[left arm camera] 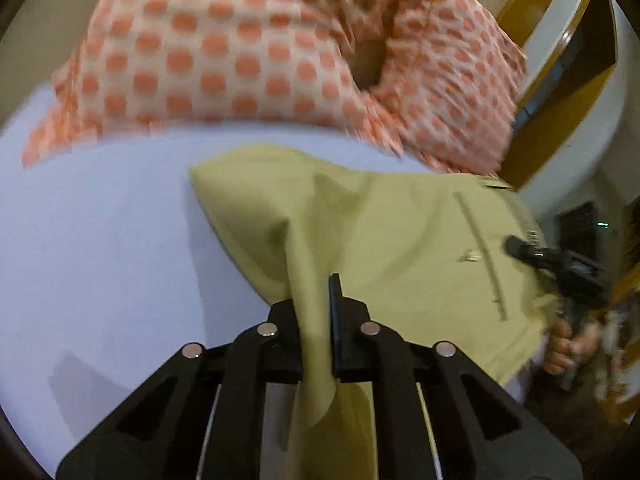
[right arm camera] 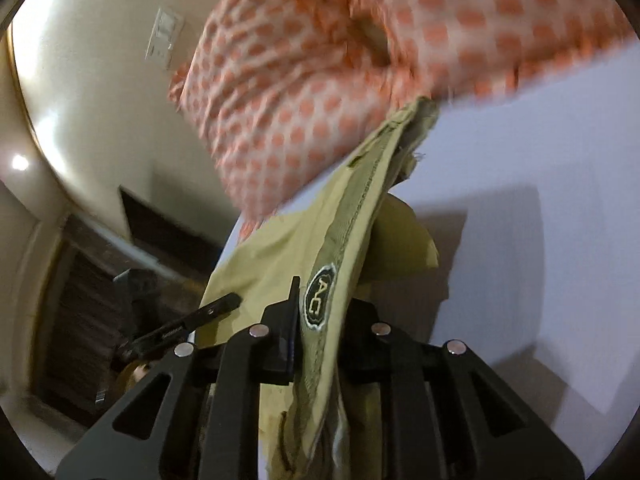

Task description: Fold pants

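— Two grippers, both clamped on the same garment, as far as I can see. The left gripper (left arm camera: pixel 316 312) fills the bottom centre of its own view, and a fold of the yellow pants (left arm camera: pixel 384 240) runs down between its jaws, which are closed on the cloth.

— And the other one?

— The right gripper (right arm camera: pixel 320 316) sits at the bottom centre of the right wrist view, jaws pinched on the waistband (right arm camera: pixel 352 216), right at the oval label (right arm camera: pixel 318 302) with stitched letters. In the left view the same gripper (left arm camera: pixel 560 264) shows at the right edge, dark and blurred, with the person's hand (left arm camera: pixel 568 348) below it.

— Where do the pants lie?

— Centre to right of the left view, spread partly over the white bed sheet (left arm camera: pixel 100 240) and lifted toward both grippers. A long pocket seam (left arm camera: pixel 480 256) slants down the cloth at right of centre. In the right view they (right arm camera: pixel 280 252) rise from the bottom centre toward the upper middle, waistband edge-on.

— What else is there?

— An orange-dotted cloth (left arm camera: pixel 224 52) is bunched across the top of the left view, touching the sheet; I cannot tell whether it is a pillow or a blanket. It (right arm camera: pixel 320 92) fills the upper middle of the right view too, meeting the far end of the waistband. A wall switch plate (right arm camera: pixel 164 38) is at the upper left, and the left gripper (right arm camera: pixel 180 332) pokes in at lower left.
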Demonstrator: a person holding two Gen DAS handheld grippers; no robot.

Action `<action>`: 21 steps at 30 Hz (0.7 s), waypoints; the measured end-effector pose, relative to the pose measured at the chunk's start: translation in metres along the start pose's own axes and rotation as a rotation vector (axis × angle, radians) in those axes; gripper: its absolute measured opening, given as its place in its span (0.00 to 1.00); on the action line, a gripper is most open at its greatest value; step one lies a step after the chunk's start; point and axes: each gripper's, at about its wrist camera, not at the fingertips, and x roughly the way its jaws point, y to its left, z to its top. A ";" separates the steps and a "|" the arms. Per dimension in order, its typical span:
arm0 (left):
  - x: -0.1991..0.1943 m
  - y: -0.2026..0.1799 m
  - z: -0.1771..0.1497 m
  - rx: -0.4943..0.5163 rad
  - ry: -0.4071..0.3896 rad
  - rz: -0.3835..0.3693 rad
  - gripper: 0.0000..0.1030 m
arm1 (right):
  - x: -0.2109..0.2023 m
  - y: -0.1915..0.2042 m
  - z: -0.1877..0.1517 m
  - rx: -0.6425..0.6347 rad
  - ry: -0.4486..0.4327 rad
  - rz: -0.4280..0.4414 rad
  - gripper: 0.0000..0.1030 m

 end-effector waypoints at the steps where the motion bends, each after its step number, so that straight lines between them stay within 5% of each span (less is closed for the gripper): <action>1: 0.008 0.001 0.011 -0.015 -0.023 0.025 0.09 | 0.002 -0.002 0.010 0.003 -0.029 -0.039 0.17; 4: 0.037 0.010 0.029 -0.070 -0.013 0.105 0.17 | 0.020 -0.021 0.023 0.028 -0.039 -0.240 0.19; 7: 0.040 0.008 0.025 -0.060 0.008 0.174 0.34 | 0.028 -0.035 0.016 0.040 0.012 -0.398 0.42; 9: 0.022 0.005 0.014 -0.012 -0.028 0.289 0.48 | 0.005 -0.026 0.012 -0.001 -0.070 -0.506 0.51; 11: 0.001 0.004 0.003 -0.018 -0.074 0.316 0.49 | -0.020 -0.009 0.005 -0.063 -0.175 -0.533 0.56; 16: -0.033 -0.024 -0.022 0.001 -0.138 0.084 0.49 | -0.010 0.016 -0.008 -0.145 -0.095 -0.342 0.69; 19: -0.003 -0.037 -0.032 0.012 -0.022 0.015 0.50 | 0.018 0.016 -0.020 -0.149 -0.002 -0.380 0.79; 21: 0.024 -0.030 -0.036 -0.026 0.068 0.033 0.43 | 0.031 0.014 -0.025 -0.169 0.011 -0.434 0.81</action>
